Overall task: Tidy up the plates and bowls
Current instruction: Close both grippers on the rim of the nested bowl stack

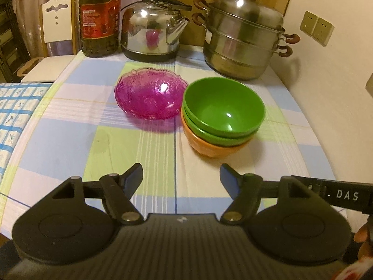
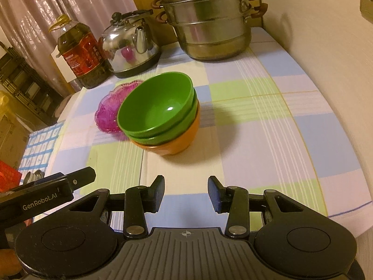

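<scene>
A stack of two green bowls [image 1: 223,109] nested in an orange bowl [image 1: 209,148] stands mid-table; it also shows in the right wrist view [image 2: 158,109], orange bowl [image 2: 179,140] at the bottom. A pink glass dish [image 1: 149,98] sits just left of the stack, partly hidden behind it in the right wrist view [image 2: 109,114]. My left gripper [image 1: 181,179] is open and empty, short of the bowls. My right gripper [image 2: 186,192] is open and empty, also short of the stack. The left gripper's body [image 2: 46,193] shows at the right view's left edge.
At the table's back stand an oil bottle [image 1: 100,18], a steel kettle [image 1: 153,28] and a stacked steamer pot [image 1: 244,37]. A wall runs along the right side. A chair [image 1: 56,18] and a blue-checked cloth [image 1: 16,116] are to the left. The checked tablecloth [image 1: 70,140] covers the table.
</scene>
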Available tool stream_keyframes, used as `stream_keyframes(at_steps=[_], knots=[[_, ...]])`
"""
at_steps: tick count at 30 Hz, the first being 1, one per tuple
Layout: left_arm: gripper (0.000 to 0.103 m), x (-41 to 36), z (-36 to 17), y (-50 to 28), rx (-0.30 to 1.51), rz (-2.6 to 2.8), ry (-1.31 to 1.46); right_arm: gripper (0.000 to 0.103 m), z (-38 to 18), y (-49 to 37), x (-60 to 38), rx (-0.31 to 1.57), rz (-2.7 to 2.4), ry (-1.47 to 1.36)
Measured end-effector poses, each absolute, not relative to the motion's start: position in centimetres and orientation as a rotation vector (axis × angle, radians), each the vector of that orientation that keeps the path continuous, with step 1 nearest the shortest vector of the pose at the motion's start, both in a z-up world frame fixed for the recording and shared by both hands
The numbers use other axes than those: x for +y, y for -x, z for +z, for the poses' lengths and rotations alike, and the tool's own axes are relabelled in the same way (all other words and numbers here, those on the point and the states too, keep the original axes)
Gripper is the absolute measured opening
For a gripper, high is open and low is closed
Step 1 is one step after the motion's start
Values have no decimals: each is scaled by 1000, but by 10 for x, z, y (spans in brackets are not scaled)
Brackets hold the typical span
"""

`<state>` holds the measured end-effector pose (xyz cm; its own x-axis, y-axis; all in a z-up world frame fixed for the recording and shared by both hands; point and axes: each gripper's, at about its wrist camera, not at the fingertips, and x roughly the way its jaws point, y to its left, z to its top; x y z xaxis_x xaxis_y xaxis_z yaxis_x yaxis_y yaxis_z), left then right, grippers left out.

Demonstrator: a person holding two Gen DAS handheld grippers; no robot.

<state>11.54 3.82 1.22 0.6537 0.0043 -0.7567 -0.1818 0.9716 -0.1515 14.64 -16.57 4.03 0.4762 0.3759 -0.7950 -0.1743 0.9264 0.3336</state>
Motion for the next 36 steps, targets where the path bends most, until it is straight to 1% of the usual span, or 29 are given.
stream_keyframes(at_steps=[8, 14, 19, 22, 27, 35, 36], knots=[[70, 39, 13, -111, 864, 91, 267, 41, 39, -140, -170, 1031, 332, -224], [70, 53, 14, -123, 870, 41, 390, 42, 43, -148, -174, 1022, 330, -264], [70, 71, 14, -145, 859, 16, 511, 54, 52, -169, -176, 1011, 323, -308], [70, 84, 8, -161, 855, 17, 592, 56, 56, -189, -176, 1004, 323, -333], [70, 98, -6, -193, 858, 43, 627, 56, 54, -223, -172, 1011, 315, -340], [69, 114, -46, -242, 921, 27, 729, 56, 25, -277, -158, 1069, 318, -331], [68, 115, -50, -246, 931, 21, 739, 56, 21, -281, -157, 1080, 317, -333]])
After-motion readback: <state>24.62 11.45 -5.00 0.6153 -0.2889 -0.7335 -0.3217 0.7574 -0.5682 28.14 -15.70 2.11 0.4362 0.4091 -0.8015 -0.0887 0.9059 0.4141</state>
